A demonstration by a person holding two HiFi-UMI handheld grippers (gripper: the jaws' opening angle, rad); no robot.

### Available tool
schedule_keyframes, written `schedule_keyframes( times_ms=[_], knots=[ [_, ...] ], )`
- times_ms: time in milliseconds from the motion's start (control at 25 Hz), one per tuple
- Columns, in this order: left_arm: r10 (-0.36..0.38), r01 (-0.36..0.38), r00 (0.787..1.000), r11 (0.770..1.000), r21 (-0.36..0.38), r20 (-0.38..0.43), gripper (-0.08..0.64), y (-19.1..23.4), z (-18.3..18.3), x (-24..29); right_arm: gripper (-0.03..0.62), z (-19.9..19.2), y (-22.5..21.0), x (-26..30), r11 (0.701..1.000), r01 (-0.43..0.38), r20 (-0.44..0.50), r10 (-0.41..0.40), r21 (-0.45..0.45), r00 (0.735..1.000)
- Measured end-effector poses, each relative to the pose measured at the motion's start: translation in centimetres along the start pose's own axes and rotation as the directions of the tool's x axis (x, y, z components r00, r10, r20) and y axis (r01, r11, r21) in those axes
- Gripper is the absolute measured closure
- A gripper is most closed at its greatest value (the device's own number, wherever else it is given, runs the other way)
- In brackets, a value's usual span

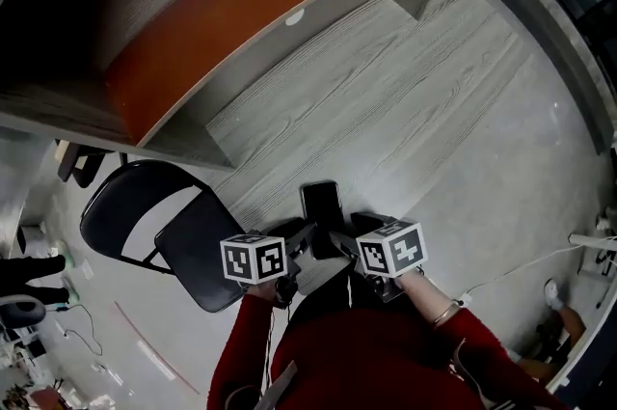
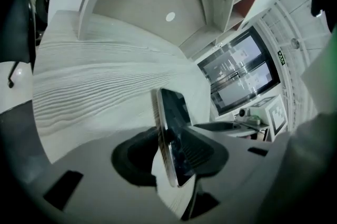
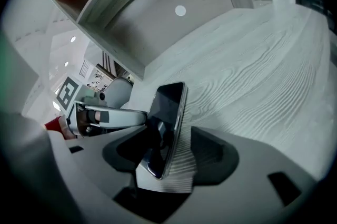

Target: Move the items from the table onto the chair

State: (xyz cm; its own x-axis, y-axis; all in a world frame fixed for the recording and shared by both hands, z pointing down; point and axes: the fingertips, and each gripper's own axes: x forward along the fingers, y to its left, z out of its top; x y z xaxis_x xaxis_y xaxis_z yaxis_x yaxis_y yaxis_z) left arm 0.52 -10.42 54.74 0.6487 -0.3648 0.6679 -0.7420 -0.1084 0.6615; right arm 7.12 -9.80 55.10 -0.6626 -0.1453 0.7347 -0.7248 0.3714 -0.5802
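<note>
A black phone [image 1: 320, 201] is at the near edge of the grey wood-grain table [image 1: 405, 90], and both grippers meet at its near end. My left gripper [image 1: 307, 231] is open. In the left gripper view the phone [image 2: 174, 128] stands edge-on between the jaws, close against the right pad [image 2: 202, 153], with a pale gap on its other side. My right gripper [image 1: 337, 231] is open too. There the phone [image 3: 167, 112] leans by the left pad [image 3: 138, 146], with bare table showing between it and the right pad. A black folding chair [image 1: 198, 254] stands lower left.
Grey shelving with orange-brown insides [image 1: 222, 22] rises behind the table. A white cable [image 1: 521, 268] runs over the floor at right, with clutter [image 1: 24, 302] at far left. The right gripper's marker cube [image 2: 278, 117] shows in the left gripper view, and the left one's cube [image 3: 66, 92] in the right.
</note>
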Motion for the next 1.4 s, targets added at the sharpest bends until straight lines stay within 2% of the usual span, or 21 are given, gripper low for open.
schedule_keyframes(
  times_ms=[200, 280, 400, 480, 560, 720, 800, 1000, 1120, 1280, 1400],
  knots=[
    [-0.007, 0.006, 1.000, 1.000, -0.009, -0.018, 0.419, -0.5, -0.3, 0.1, 0.325, 0.1, 0.7, 0.0, 1.000, -0.011, -0.032, 0.012, 0.028, 0.999],
    [-0.009, 0.009, 1.000, 1.000, -0.017, -0.019, 0.419, -0.8, -0.4, 0.4, 0.326, 0.2, 0.7, 0.3, 1.000, 0.016, -0.042, -0.015, 0.023, 0.999],
    [0.027, -0.027, 1.000, 1.000, -0.004, -0.015, 0.445, -0.6, -0.5, 0.6, 0.420, 0.2, -0.3, 0.3, 0.998, 0.066, -0.050, -0.065, 0.013, 0.997],
    [0.057, -0.057, 0.998, 0.998, -0.007, 0.001, 0.471, -0.5, -0.6, 0.6, 0.479, 0.1, -0.5, 0.4, 0.997, 0.056, -0.047, -0.054, 0.050, 0.997],
    [0.072, -0.072, 0.997, 0.997, -0.018, 0.019, 0.471, -0.4, -0.6, 0.6, 0.480, 0.2, -0.4, 0.6, 0.996, 0.051, -0.043, -0.048, 0.073, 0.998],
    [0.080, -0.079, 0.996, 0.997, -0.025, 0.041, 0.479, -0.6, -1.0, 0.3, 0.480, 0.3, -0.4, 0.4, 0.997, 0.072, -0.024, -0.072, 0.020, 0.997],
    [0.090, -0.090, 0.993, 0.996, -0.010, 0.080, 0.482, -1.1, -0.6, -0.3, 0.482, 0.7, 0.1, -0.1, 0.998, 0.067, 0.002, -0.067, -0.006, 0.998],
    [0.097, -0.110, 0.976, 0.992, 0.056, 0.194, 0.486, -2.7, 2.1, -2.2, 0.483, 3.5, 1.6, -1.7, 0.995, 0.057, 0.121, -0.047, -0.080, 0.992],
    [0.100, -0.121, 0.962, 0.990, 0.070, 0.254, 0.486, -3.4, 3.4, -3.2, 0.483, 4.9, 2.5, -2.6, 0.989, 0.059, 0.166, -0.036, -0.133, 0.985],
    [0.126, -0.150, 0.936, 0.987, 0.049, 0.329, 0.486, -4.2, 4.1, -4.5, 0.483, 5.9, 3.7, -3.5, 0.979, 0.036, 0.181, 0.001, -0.202, 0.983],
    [0.166, -0.184, 0.903, 0.983, 0.007, 0.396, 0.486, -4.6, 4.2, -5.9, 0.485, 6.4, 4.8, -3.9, 0.960, 0.009, 0.175, 0.042, -0.279, 0.984]
  ],
)
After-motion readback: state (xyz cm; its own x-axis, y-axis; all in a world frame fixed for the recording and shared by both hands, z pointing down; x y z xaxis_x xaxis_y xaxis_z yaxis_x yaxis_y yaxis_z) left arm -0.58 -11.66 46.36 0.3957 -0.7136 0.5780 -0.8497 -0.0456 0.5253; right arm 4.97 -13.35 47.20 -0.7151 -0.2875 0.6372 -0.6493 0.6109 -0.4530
